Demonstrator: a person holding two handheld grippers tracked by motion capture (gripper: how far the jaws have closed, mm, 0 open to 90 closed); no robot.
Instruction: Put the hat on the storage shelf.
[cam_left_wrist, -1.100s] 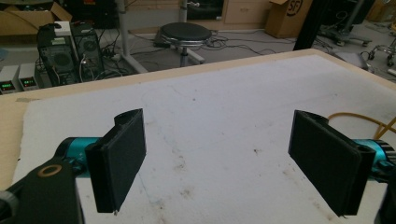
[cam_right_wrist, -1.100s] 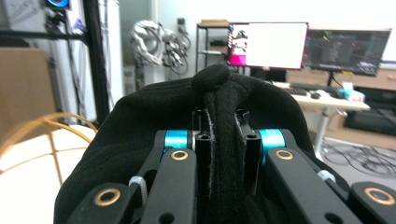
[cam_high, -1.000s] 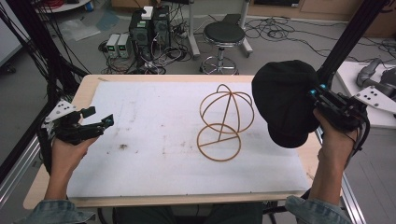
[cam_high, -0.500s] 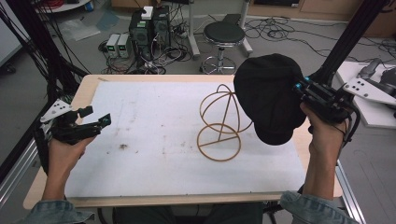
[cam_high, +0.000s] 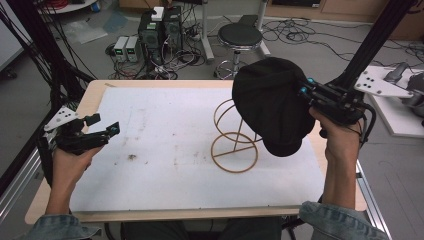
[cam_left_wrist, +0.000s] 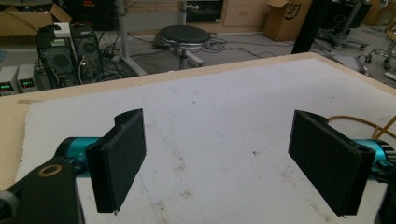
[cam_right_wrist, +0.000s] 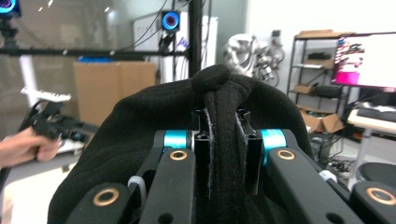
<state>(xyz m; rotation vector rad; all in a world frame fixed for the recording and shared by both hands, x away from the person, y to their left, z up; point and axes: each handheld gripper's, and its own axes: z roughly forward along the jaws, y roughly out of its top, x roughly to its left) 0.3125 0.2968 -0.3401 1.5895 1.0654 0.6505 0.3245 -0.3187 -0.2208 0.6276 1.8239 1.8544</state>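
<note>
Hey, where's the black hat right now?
In the high view the black hat hangs at the right of the table, pinched in the right gripper, above the wire hat stand.

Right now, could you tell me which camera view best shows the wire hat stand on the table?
The high view: the wire hat stand shows nearly whole, ring base on the white mat, its upper right behind the black cap. The left gripper view catches just a curve of its base at the right edge. The right gripper view looks into the cap pinched between its jaws.
</note>
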